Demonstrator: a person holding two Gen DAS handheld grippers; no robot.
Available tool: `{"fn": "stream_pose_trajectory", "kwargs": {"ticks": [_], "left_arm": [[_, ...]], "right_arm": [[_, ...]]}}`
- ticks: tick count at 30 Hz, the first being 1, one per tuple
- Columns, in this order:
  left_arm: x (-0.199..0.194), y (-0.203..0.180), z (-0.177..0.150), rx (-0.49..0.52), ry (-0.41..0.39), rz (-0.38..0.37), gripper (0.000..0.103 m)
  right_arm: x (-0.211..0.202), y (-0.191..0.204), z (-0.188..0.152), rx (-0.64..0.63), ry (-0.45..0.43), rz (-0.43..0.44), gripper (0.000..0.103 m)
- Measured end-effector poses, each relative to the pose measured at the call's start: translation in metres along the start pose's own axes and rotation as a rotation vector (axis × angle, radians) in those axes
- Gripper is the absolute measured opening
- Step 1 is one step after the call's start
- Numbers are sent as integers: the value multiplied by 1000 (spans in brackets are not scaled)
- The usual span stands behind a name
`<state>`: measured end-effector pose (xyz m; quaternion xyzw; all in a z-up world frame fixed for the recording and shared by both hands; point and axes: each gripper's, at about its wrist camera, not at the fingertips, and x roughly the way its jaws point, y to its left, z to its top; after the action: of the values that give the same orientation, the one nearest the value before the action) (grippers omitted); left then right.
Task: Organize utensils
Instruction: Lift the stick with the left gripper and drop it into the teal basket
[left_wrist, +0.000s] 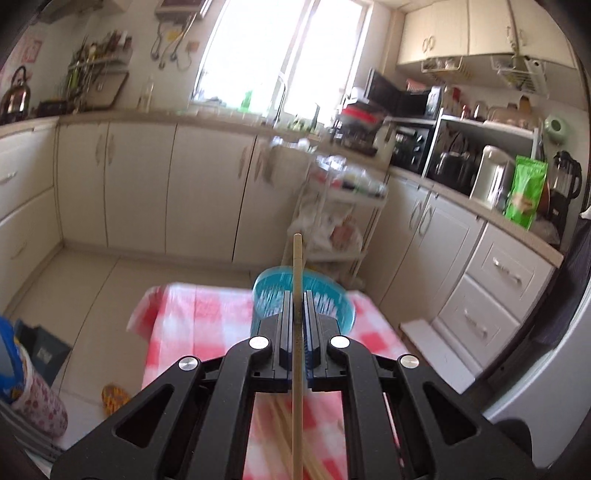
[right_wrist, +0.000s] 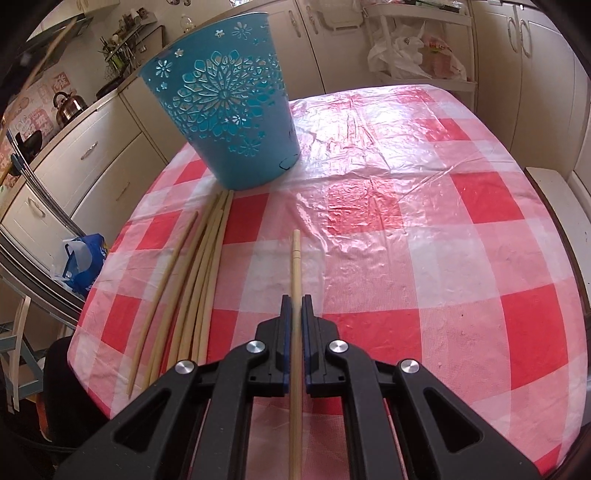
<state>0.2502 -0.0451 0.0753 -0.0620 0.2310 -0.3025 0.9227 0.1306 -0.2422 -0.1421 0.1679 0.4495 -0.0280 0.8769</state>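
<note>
My left gripper (left_wrist: 296, 295) is shut on a wooden chopstick (left_wrist: 297, 266), held high above the table; its tip points past the rim of the teal cut-out basket (left_wrist: 321, 291) just ahead and below. My right gripper (right_wrist: 295, 301) is shut on another chopstick (right_wrist: 296, 258), low over the red-and-white checked tablecloth (right_wrist: 424, 258). In the right wrist view the teal basket (right_wrist: 225, 107) stands upright at the table's far left. Several loose chopsticks (right_wrist: 199, 266) lie on the cloth to the left of my right gripper, fanning out from the basket's base. More chopsticks (left_wrist: 280, 424) show blurred beneath the left gripper.
Cream kitchen cabinets (left_wrist: 147, 177) line the walls beyond the table. A white trolley with bags (left_wrist: 340, 221) stands past the far table edge. A blue bag (right_wrist: 83, 262) sits on the floor left of the table. The counter at right holds appliances (left_wrist: 491, 177).
</note>
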Motion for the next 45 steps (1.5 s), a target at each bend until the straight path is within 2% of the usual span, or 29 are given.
{"fn": "stream_pose_trajectory", "kwargs": {"ticks": [6, 13, 15, 21, 25, 28, 35, 45], "left_arm": [[50, -14, 53, -5, -114, 3, 5], [110, -20, 65, -32, -238, 98, 5], [126, -18, 58, -47, -230, 124, 5], [151, -19, 13, -17, -100, 174, 5], [145, -11, -9, 4, -25, 188, 7], [131, -7, -20, 12, 1, 195, 14], [80, -15, -38, 93, 33, 215, 43], [23, -29, -63, 148, 34, 240, 53]], "right_arm": [[0, -3, -1, 18, -10, 21, 6], [1, -7, 0, 38, -10, 43, 6], [2, -7, 0, 44, -10, 47, 6], [3, -9, 1, 46, -14, 53, 6], [3, -7, 0, 44, -17, 46, 6], [3, -6, 0, 44, -20, 42, 6], [2, -3, -2, 28, -32, 24, 6], [1, 2, -5, -8, -47, -6, 6]]}}
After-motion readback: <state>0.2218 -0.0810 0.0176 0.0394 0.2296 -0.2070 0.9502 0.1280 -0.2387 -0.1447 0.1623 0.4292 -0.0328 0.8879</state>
